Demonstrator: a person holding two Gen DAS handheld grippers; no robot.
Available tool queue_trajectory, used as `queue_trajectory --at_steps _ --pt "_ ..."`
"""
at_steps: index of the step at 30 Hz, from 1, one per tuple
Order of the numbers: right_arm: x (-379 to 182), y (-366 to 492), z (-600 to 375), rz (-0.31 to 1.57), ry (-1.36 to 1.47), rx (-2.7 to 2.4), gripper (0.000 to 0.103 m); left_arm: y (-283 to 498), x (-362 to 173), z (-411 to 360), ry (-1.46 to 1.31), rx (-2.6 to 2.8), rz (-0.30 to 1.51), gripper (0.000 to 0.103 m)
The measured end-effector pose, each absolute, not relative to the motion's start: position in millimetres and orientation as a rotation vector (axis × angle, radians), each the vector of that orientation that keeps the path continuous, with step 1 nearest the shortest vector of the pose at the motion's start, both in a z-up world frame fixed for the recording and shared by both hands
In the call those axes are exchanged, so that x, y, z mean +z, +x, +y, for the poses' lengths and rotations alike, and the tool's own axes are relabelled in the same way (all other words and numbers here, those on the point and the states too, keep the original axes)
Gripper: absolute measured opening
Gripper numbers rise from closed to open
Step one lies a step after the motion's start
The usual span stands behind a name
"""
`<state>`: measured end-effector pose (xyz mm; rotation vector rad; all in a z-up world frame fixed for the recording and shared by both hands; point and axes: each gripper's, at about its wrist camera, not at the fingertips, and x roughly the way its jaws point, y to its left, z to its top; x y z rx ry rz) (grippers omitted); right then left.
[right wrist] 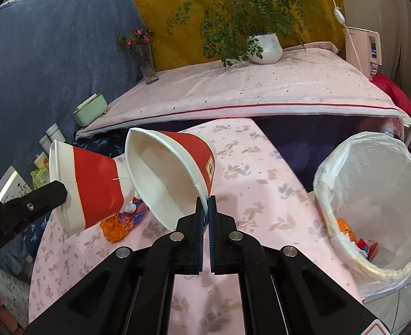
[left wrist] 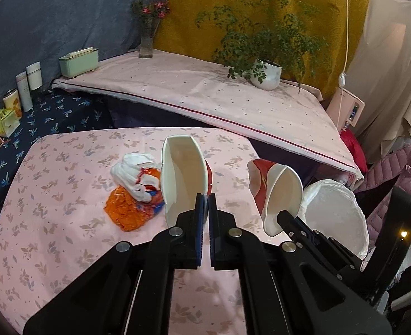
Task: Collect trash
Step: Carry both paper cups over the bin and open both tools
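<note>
My left gripper [left wrist: 206, 195] is shut on the rim of a red and white paper cup [left wrist: 181, 176], held above the pink floral table [left wrist: 65, 223]. My right gripper [right wrist: 206, 198] is shut on the rim of a second red and white paper cup [right wrist: 171, 173]. Each view shows the other gripper's cup: the right one in the left wrist view [left wrist: 275, 192], the left one in the right wrist view [right wrist: 90, 187]. Crumpled orange and white wrappers [left wrist: 135, 189] lie on the table behind the cups. A white-lined trash bin [right wrist: 373, 201] stands to the right and holds some wrappers.
A larger pink-covered table [left wrist: 205, 97] stands behind, with a potted plant [left wrist: 266, 75], a flower vase [left wrist: 146, 42] and a green box [left wrist: 78, 62]. Tins and packets [left wrist: 23, 89] stand on a dark blue cloth at left. A pink jacket [left wrist: 395, 178] lies at right.
</note>
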<state>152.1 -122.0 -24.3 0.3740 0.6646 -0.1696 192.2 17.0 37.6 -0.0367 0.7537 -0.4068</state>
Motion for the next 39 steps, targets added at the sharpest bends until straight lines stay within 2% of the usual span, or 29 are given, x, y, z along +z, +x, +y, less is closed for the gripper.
queue_trajectory --at_steps 15,32,34,35,36,38,39 --pt "-2.0 89.4 -239.8 0.567 0.456 -0.302 0.003 157.9 37.9 -110.0 0.078 -0.554 0.756 0.003" --pt "-40.5 53.5 -328.2 0.605 0.53 -0.425 0.004 151.1 -1.8 -215.4 0.093 -0.709 0.877 0.003" --pt "-43.7 52.1 -331.4 0.604 0.53 -0.447 0.012 152.1 -5.2 -219.7 0.082 -0.701 0.89 0.014" --pt "-45.1 51.8 -332.8 0.606 0.526 -0.453 0.023 152.7 -6.5 -220.5 0.077 -0.69 0.892 0.032" --pt "-45.4 51.2 -333.2 0.603 0.525 -0.457 0.037 152.8 -7.4 -220.9 0.075 -0.676 0.889 0.044" --pt "-45.1 49.7 -333.8 0.593 0.521 -0.468 0.046 153.9 -8.6 -219.4 0.076 -0.652 0.879 0.048" --pt "-44.9 49.9 -334.5 0.594 0.518 -0.469 0.046 155.0 -9.5 -218.7 0.083 -0.642 0.879 0.048"
